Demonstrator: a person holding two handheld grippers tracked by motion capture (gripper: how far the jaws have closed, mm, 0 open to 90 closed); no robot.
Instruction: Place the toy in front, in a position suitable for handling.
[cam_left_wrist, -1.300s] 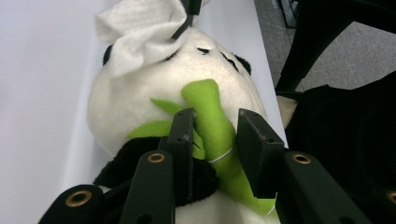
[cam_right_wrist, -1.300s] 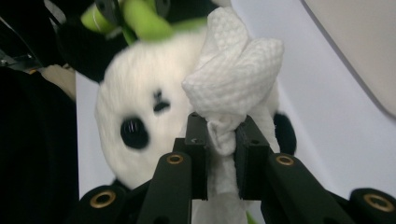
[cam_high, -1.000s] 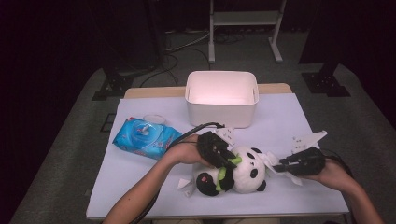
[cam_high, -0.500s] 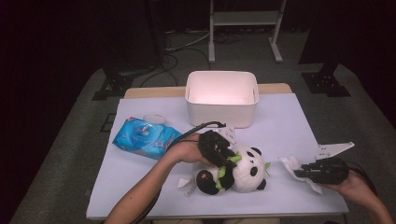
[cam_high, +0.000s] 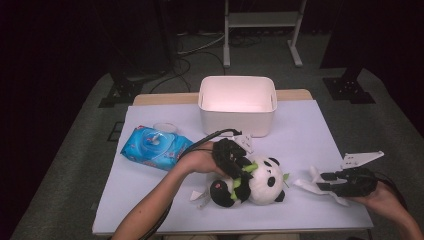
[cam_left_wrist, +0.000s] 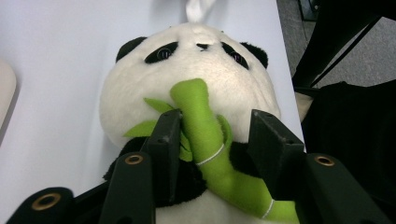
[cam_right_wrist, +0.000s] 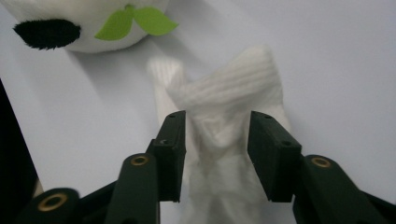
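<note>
The right gripper (cam_high: 327, 181) has moved away from the panda (cam_high: 252, 182) to the white cloth (cam_right_wrist: 224, 140); its fingers stand open around the cloth. The left gripper (cam_left_wrist: 212, 140) stays over the panda's green stalk (cam_left_wrist: 205, 140), fingers open, on the surface (cam_high: 150, 200).

Black-and-white panda (cam_high: 260, 181), green bamboo (cam_left_wrist: 205, 140), white cloth (cam_right_wrist: 233, 112), blue packet (cam_high: 155, 147)

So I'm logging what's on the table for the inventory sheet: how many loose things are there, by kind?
Plush panda: 1
White tub: 1
Blue wipes pack: 1
White cloth: 1
Small clear lid-like dish: 1
Total: 5
</note>
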